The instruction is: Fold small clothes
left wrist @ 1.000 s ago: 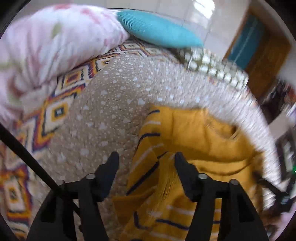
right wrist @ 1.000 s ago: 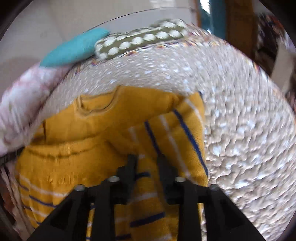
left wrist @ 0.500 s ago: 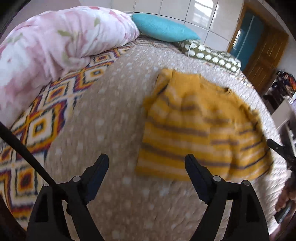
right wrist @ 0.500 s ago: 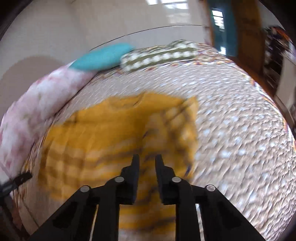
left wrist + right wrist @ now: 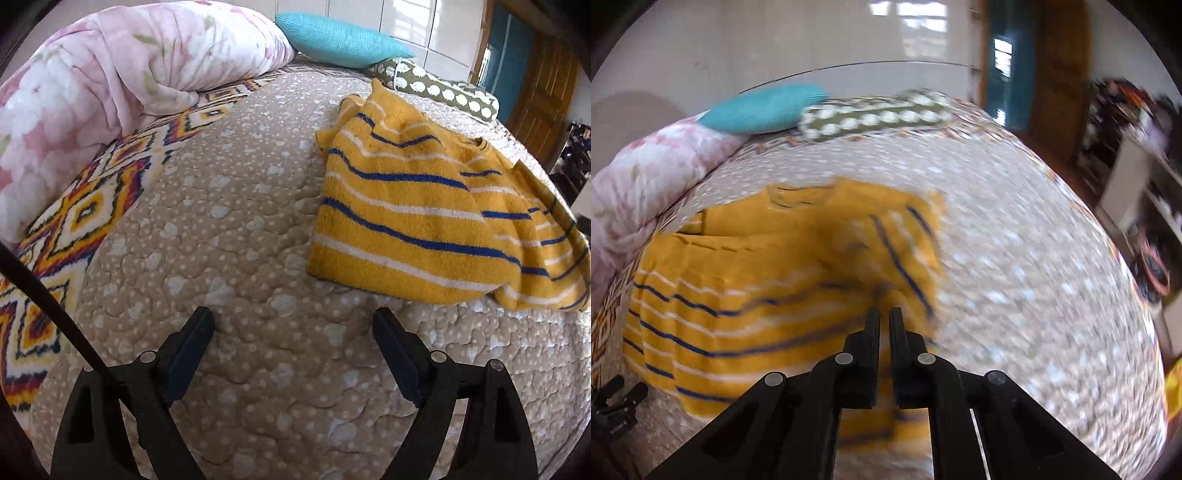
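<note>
A small yellow sweater (image 5: 424, 221) with blue and white stripes lies partly folded on the beige quilted bed cover (image 5: 240, 258). In the left wrist view my left gripper (image 5: 293, 325) is open and empty, held back from the sweater's near left corner. In the right wrist view the sweater (image 5: 757, 277) lies ahead and to the left, blurred. My right gripper (image 5: 884, 314) is shut with the jaws almost touching, over the sweater's right part; nothing shows between the fingers.
A pink floral duvet (image 5: 110, 81) is bunched at the left. A teal pillow (image 5: 340, 40) and a green dotted pillow (image 5: 439, 90) lie at the bed's head. A patterned blanket (image 5: 74, 221) shows at the left edge. A doorway and shelves stand right (image 5: 1126, 184).
My left gripper has let go of the sweater, opened wide and pulled back. My right gripper has closed fully and drawn back from the sweater, which now lies with its left side folded over.
</note>
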`<state>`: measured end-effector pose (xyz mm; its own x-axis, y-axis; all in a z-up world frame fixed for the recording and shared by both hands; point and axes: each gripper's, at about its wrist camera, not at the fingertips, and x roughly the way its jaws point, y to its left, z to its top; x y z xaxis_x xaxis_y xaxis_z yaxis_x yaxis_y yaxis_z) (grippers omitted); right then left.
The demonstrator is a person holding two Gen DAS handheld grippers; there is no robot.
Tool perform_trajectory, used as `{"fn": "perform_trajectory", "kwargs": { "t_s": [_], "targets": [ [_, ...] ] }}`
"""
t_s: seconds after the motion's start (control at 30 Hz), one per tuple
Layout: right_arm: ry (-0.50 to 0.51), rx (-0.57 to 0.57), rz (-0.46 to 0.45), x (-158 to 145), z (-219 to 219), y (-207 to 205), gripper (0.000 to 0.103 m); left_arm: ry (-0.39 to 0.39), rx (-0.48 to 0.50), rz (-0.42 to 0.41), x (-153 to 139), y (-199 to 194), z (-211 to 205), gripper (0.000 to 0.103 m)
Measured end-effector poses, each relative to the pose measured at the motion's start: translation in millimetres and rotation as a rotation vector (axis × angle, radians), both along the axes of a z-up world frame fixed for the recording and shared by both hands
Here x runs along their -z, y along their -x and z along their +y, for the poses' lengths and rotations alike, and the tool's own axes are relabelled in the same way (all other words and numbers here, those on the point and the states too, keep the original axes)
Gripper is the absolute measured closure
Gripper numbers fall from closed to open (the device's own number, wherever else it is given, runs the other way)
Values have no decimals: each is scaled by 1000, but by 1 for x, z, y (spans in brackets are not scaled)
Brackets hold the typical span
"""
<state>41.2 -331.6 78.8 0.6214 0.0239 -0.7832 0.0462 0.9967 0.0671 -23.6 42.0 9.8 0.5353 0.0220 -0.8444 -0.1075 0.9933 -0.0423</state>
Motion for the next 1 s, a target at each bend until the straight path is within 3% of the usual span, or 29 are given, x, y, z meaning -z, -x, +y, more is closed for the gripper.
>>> {"fn": "perform_trajectory", "kwargs": {
  "t_s": [0.13,0.23,0.33,0.4,0.43,0.5,0.57,0.63,0.73,0.87,0.97,1.0],
  "targets": [
    [20,-37,91,27,16,-61,99,10,4,-3,0,-3,2,14],
    [99,57,165,54,-2,-89,100,2,13,0,1,-3,0,12],
    [-7,173,119,52,-38,-85,103,3,16,3,1,-4,-1,11],
    [6,199,101,46,-48,-78,102,-3,18,7,1,-5,-2,10],
    [72,240,99,44,-52,-73,97,-5,18,7,1,-5,-2,10],
    [140,338,124,44,-73,-62,70,-5,18,6,1,-5,-2,10],
    [46,378,116,40,-92,-43,70,-7,19,7,1,-5,-2,10],
    [-17,355,74,27,-96,-21,70,-15,19,8,2,-5,-3,10],
    [-53,218,12,9,-67,14,70,-27,19,12,2,-6,-6,10],
    [-147,-20,56,27,-23,41,70,-34,12,3,0,-4,-6,10],
    [-79,-2,39,42,-20,59,69,-61,-16,-36,-9,4,-5,10],
    [-76,26,47,44,-25,63,64,-84,-22,-60,-15,8,-6,10]
  ]
}}
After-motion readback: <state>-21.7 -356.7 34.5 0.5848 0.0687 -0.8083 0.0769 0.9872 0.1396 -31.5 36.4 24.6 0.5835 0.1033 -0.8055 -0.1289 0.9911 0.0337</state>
